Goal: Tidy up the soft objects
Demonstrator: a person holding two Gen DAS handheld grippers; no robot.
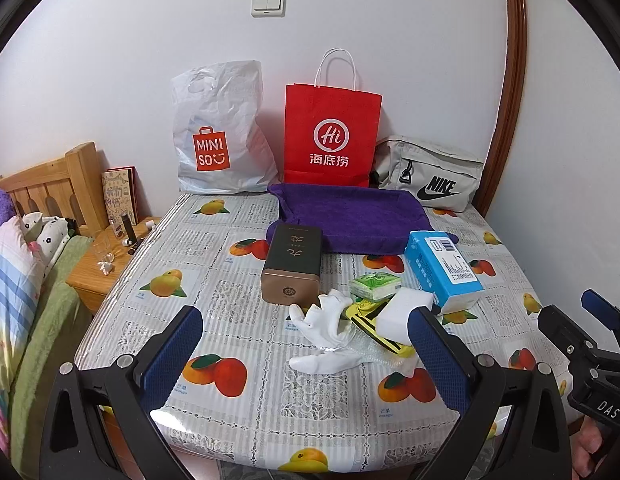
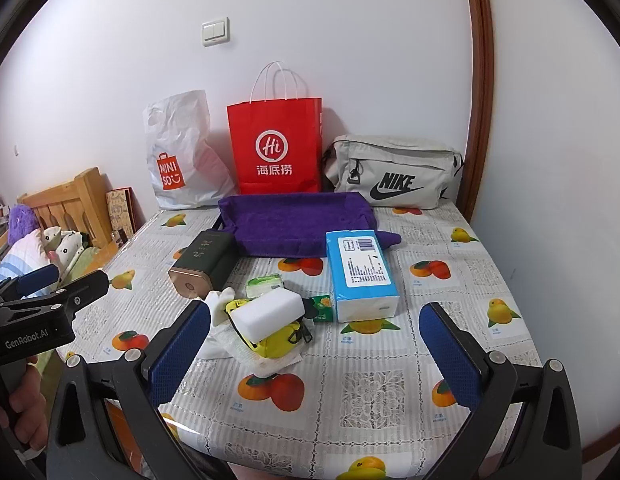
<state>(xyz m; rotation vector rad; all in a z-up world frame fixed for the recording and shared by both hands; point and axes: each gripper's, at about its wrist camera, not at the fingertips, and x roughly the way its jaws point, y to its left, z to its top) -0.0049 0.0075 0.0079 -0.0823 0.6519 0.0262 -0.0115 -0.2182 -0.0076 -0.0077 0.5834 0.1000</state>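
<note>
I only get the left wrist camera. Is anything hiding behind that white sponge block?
Observer: Yes. The right wrist view shows a small green packet lying between the white sponge and the blue tissue pack.
Operator: I only see a bit of the other gripper. Is it holding something?
Observer: No. The right gripper has its fingers wide apart, with nothing between them.

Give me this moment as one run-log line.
left gripper: open, empty | right gripper: open, empty | white foam sponge block: atop yellow pouch | purple fabric tray: empty
</note>
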